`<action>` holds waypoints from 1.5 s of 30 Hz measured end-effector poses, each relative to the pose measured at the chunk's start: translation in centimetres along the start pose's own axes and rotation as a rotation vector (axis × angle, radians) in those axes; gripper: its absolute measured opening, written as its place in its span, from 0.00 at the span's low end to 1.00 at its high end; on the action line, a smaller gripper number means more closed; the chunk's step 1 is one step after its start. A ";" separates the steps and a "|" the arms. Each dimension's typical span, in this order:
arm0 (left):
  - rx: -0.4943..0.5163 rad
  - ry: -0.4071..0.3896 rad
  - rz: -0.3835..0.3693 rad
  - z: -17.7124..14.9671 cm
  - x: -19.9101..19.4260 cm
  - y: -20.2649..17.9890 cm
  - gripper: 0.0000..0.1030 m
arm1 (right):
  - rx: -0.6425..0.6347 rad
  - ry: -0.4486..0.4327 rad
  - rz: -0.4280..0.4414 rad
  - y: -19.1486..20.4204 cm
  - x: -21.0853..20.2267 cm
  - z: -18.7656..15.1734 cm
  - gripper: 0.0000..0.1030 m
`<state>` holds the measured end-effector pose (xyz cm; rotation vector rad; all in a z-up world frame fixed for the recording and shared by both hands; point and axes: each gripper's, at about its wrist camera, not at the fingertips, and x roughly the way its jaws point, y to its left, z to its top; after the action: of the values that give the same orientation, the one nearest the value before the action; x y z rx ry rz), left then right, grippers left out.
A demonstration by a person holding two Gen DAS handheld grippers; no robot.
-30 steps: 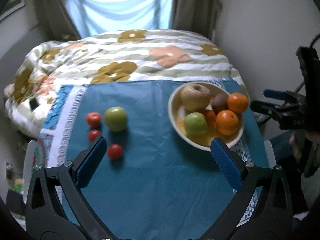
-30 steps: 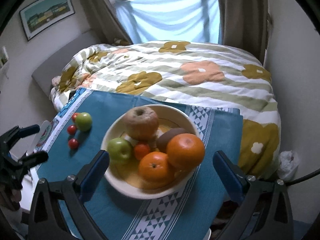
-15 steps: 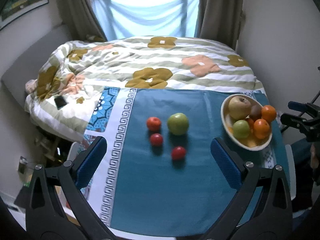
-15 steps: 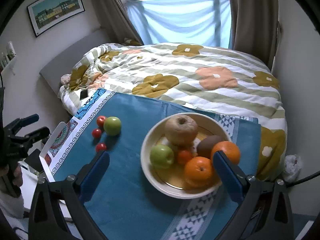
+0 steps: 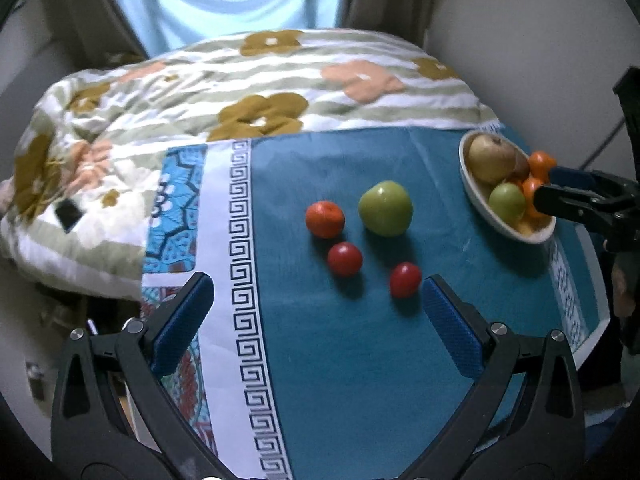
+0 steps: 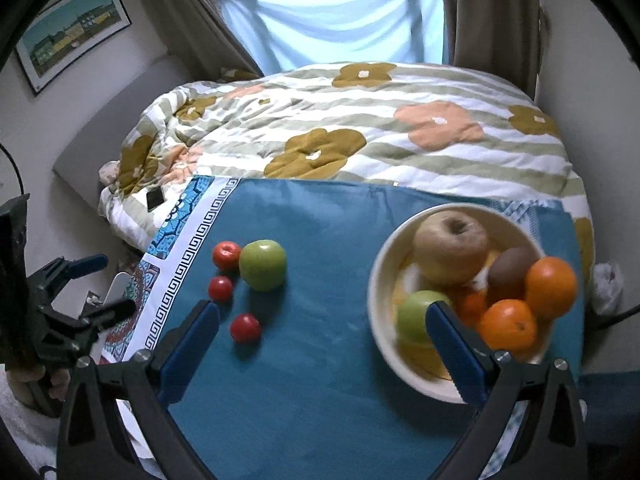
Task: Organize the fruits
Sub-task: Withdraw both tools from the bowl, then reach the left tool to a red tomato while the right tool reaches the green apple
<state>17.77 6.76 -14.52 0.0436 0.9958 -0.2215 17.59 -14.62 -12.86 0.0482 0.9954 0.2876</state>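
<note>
A green apple, a small orange-red fruit and two red tomatoes lie loose on the teal cloth. A cream bowl at the right holds a brown apple, a green apple, a kiwi and oranges. My left gripper is open and empty, above the cloth just in front of the loose fruits. My right gripper is open and empty, between the loose fruits and the bowl.
The table stands against a bed with a flowered quilt. A dark phone lies on the quilt near the table's left corner. A wall is at the right, a curtained window behind the bed.
Both grippers have swung: the left view has come closer to the loose fruits, the right view has shifted left so the bowl sits at its right. Both stay open.
</note>
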 end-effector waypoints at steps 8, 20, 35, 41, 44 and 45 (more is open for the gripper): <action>0.056 0.034 -0.103 0.0 4.9 0.9 0.89 | 0.050 0.021 -0.038 1.5 3.9 -0.5 1.00; 0.106 0.062 -0.199 -0.3 9.7 -0.3 0.73 | 0.043 0.046 -0.085 2.0 6.4 -0.9 1.00; 0.137 0.092 -0.171 -0.3 11.0 -0.1 0.37 | 0.030 0.072 -0.005 2.9 9.1 -0.2 0.94; 0.122 0.098 -0.148 -0.7 10.5 1.0 0.37 | 0.006 0.085 0.031 3.8 10.7 0.3 0.84; 0.114 0.099 -0.139 -0.8 10.5 1.2 0.37 | 0.007 0.084 0.046 4.0 11.3 0.6 0.83; 0.113 0.099 -0.137 -0.8 10.5 1.4 0.37 | 0.006 0.084 0.050 4.0 11.5 0.6 0.81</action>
<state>22.90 6.46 -23.76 0.0906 1.0853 -0.4045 23.09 -7.71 -21.24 0.0669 1.0800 0.3352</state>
